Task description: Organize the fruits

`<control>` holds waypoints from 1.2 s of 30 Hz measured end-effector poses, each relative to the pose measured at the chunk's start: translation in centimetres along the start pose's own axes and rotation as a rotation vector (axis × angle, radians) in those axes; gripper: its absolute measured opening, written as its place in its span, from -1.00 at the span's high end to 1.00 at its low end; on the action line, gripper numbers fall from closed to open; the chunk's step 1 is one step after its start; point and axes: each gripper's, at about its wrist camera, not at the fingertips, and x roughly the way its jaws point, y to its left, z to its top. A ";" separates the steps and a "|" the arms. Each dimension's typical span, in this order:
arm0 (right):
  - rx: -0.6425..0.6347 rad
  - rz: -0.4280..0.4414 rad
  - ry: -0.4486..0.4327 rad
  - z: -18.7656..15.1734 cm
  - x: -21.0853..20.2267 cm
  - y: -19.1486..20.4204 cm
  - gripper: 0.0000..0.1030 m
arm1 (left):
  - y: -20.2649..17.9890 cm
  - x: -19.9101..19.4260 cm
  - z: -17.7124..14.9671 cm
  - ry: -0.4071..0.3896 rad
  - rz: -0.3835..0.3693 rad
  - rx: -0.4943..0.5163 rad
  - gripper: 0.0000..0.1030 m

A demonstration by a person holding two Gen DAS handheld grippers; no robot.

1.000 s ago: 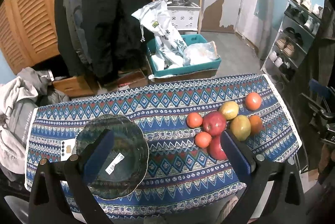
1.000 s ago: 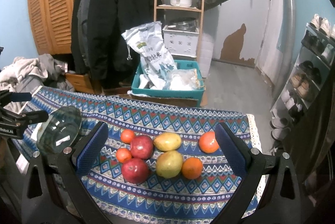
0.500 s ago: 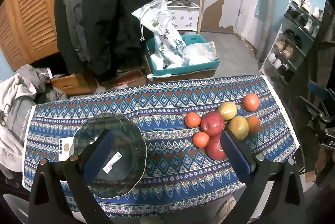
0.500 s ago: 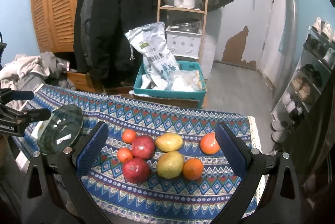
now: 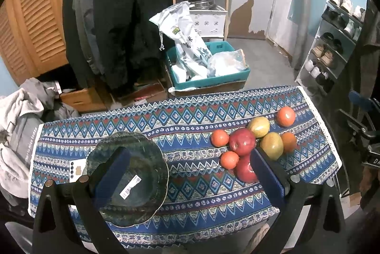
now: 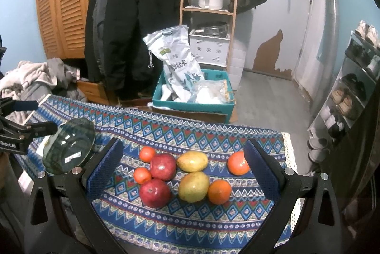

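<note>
Progress: none done, glass plate (image 5: 142,185) bare on tablecloth (image 5: 190,192) | fruit: 2 apples (image 6: 154,192), 2 mangoes (image 6: 193,186), tomatoes, oranges clustered on cloth, well apart fr plate | L gripper (image 5: 187,175) wide open, holding nothing | R gripper (image 6: 182,167) wide open, holding nothing, above cluster | left: all fruit to move.

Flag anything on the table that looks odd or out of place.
The green glass plate has a white barcode sticker stuck inside it, where fruit would go. A white phone-like thing lies partly tucked under its left rim. The fruits sit loose on the patterned cloth; nothing is spilled.
</note>
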 end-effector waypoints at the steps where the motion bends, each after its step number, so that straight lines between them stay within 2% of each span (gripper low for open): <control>1: 0.001 0.003 0.001 0.0 0.0 0.1 -0.94 | 0.0 0.0 0.0 0.002 0.005 0.002 -0.98; 6: 0.004 0.009 0.007 -0.1 -0.1 0.1 -0.94 | -0.1 0.1 0.0 0.009 -0.003 0.002 -0.98; 15: 0.008 0.005 0.009 0.0 -0.1 0.1 -0.94 | -0.4 -0.5 -0.1 -0.029 0.019 0.027 -0.98; 25: 0.028 0.022 0.017 0.0 -0.2 -0.4 -0.94 | -0.6 -0.1 -0.3 -0.013 0.035 0.043 -0.98; 36: 0.032 0.015 0.029 0.0 -0.2 -0.8 -0.94 | -0.9 0.3 -0.6 0.007 0.000 0.037 -0.98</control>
